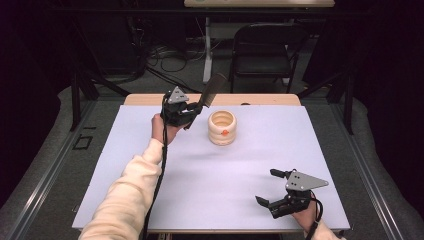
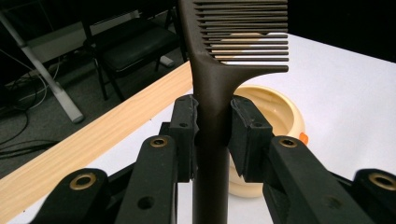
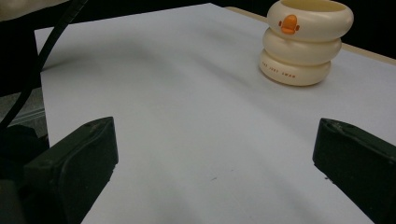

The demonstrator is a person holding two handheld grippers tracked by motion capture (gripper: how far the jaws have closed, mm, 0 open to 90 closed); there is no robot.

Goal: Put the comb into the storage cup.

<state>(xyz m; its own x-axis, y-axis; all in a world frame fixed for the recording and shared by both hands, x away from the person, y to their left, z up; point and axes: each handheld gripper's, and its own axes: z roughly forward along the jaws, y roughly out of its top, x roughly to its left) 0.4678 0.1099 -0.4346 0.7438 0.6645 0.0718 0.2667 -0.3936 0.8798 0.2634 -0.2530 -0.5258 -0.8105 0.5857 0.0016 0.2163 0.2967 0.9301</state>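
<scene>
From above, the left gripper (image 1: 187, 114) holds a dark comb (image 1: 210, 92) raised over the far side of the table (image 1: 150, 165), just left of the cream cup (image 1: 222, 127); the right gripper (image 1: 272, 187) rests near the front right corner, jaws wide apart. Left gripper view: jaws clamped on the comb's (image 2: 212, 88) handle; cup (image 2: 280, 109) behind. Right gripper view: spread jaws; cup (image 3: 306, 42) well beyond.

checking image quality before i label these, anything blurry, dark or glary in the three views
High view: table evenly lit, surroundings nearly black, slightly soft overall. Left gripper view: comb sharp where the left gripper clamps it, the cream cup behind a little soft. Right gripper view: right gripper jaw tips blurred at the edges, cup crisp, faint soft shadows on the white surface, no glare.
</scene>
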